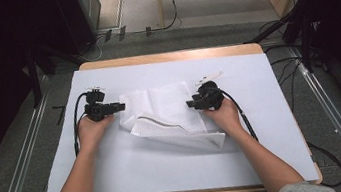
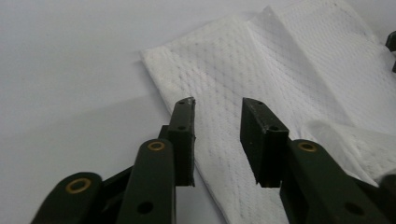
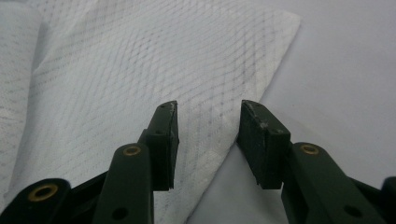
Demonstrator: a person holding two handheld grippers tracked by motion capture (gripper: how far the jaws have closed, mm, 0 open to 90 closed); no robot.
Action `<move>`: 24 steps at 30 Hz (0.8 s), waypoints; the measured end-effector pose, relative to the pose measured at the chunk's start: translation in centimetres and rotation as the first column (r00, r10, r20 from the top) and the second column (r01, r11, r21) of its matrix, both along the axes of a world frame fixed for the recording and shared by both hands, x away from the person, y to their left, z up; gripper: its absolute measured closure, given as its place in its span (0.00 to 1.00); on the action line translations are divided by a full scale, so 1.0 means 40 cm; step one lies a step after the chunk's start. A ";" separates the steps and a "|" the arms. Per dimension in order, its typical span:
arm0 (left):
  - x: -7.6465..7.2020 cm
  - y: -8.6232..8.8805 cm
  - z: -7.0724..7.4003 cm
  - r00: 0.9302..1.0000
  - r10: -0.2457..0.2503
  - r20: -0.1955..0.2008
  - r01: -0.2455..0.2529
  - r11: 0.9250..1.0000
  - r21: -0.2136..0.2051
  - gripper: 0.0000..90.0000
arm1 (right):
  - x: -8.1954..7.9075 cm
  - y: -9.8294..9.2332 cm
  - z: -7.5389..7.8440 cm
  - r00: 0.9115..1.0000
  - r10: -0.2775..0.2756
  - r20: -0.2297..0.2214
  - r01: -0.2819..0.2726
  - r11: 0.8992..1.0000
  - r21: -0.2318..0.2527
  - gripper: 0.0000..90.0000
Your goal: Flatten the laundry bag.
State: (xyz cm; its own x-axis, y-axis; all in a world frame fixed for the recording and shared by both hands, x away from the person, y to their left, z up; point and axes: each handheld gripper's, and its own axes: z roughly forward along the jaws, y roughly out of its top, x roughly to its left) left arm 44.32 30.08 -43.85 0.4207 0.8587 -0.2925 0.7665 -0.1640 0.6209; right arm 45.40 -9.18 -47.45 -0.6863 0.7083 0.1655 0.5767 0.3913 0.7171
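Left gripper (image 1: pixel 120 106): held in the person's left hand (image 1: pixel 91 130), jaws parted with a clear gap, gripping nothing, tips at the left edge of the cloth. Right gripper (image 1: pixel 190 104): in the right hand (image 1: pixel 225 114), jaws likewise apart and empty, tips over the cloth's right edge. Between the two: white mesh cloth (image 1: pixel 169 116), rumpled, partly folded over itself, near flap lifted. Beneath all: white sheet (image 1: pixel 168 164) covering a wooden table (image 1: pixel 168 56).
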 end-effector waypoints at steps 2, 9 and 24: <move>-0.009 0.006 0.011 1.000 -0.001 0.007 0.001 1.000 -0.009 0.68 | -0.007 0.011 0.002 1.000 -0.002 0.019 0.003 0.999 -0.037 0.71; -0.039 0.030 0.040 1.000 0.013 0.028 -0.012 0.999 -0.041 0.61 | -0.006 0.016 0.006 1.000 -0.024 0.020 0.025 0.998 -0.064 0.96; -0.069 0.002 0.063 0.999 -0.038 0.036 0.039 0.998 -0.039 0.59 | 0.032 -0.062 0.013 0.992 -0.123 -0.016 0.123 0.992 -0.035 1.00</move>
